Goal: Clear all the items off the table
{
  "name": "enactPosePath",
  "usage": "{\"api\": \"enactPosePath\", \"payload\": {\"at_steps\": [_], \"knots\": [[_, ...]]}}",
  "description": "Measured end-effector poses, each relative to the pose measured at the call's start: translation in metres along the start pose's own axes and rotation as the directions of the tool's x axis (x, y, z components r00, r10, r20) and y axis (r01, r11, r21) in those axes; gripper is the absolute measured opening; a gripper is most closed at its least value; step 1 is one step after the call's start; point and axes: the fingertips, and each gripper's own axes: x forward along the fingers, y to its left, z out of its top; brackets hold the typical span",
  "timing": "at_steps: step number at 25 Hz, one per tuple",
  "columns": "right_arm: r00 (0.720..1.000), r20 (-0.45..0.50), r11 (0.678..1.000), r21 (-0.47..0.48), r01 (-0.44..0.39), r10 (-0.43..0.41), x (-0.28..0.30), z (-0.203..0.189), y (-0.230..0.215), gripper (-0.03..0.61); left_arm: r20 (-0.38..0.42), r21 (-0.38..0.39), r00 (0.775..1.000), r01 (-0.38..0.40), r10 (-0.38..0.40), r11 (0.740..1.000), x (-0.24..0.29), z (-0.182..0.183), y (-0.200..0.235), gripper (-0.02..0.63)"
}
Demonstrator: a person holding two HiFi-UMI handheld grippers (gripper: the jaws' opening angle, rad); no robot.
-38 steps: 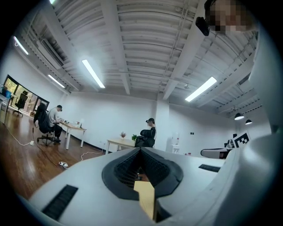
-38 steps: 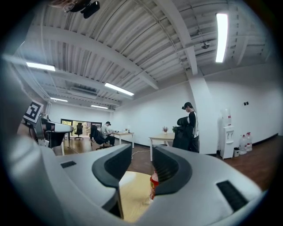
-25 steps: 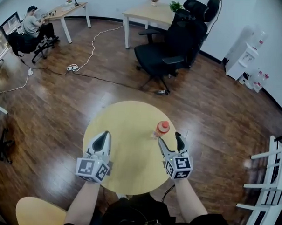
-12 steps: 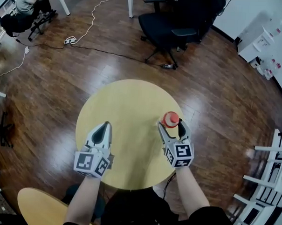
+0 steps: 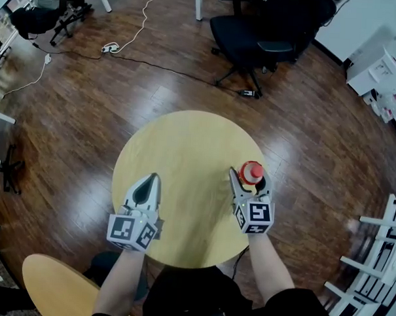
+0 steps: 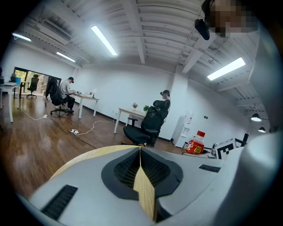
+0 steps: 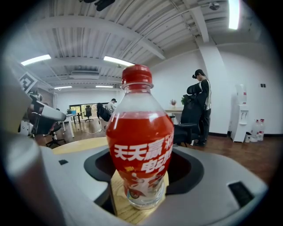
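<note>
**Red bottle (image 5: 252, 171) not yet off the counter (image 5: 179, 147)**

Stands upright near its right edge, right of frame centre, between the wide jaws of the right claw (image 5: 249, 178), just closing in yet not visibly pressing. Leaves the left claw (image 5: 149, 179) pinched together, empty. Needs gripping and carrying off; apparently the only item.

One red bottle (image 5: 252, 171), one round table (image 5: 185, 153), two grippers (image 5: 150, 179) (image 5: 248, 182), one office chair (image 5: 246, 33)
</note>
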Motion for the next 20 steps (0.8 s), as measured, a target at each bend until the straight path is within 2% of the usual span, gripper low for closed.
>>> {"api": "enactPosePath", "payload": {"at_steps": [3, 7, 12, 17, 20], "knots": [[1.000, 0.007, 1.000, 0.002, -0.025, 0.025, -0.002, 0.006, -0.001, 0.299, 0.017, -0.007, 1.000, -0.026, 0.026, 1.000, -0.009, 0.006, 0.002, 0.002], [0.994, 0.061, 0.996, -0.022, -0.089, 0.090, -0.003, 0.035, 0.012, 0.296, 0.065, -0.005, 0.995, -0.076, 0.076, 0.997, -0.028, 0.021, 0.006, 0.002], [0.975, 0.116, 0.980, -0.083, -0.179, 0.188, -0.012, 0.082, 0.056, 0.296, 0.154, -0.008, 0.977, -0.147, 0.147, 0.989, -0.076, 0.052, 0.020, 0.002], [0.927, 0.175, 0.937, -0.176, -0.302, 0.332, -0.032, 0.133, 0.131, 0.296, 0.298, -0.004, 0.926, -0.243, 0.234, 0.970, -0.156, 0.098, 0.045, 0.002], [0.878, 0.191, 0.889, -0.239, -0.391, 0.438, -0.055, 0.155, 0.195, 0.296, 0.372, -0.011, 0.878, -0.321, 0.301, 0.947, -0.224, 0.119, 0.064, 0.002]]}}
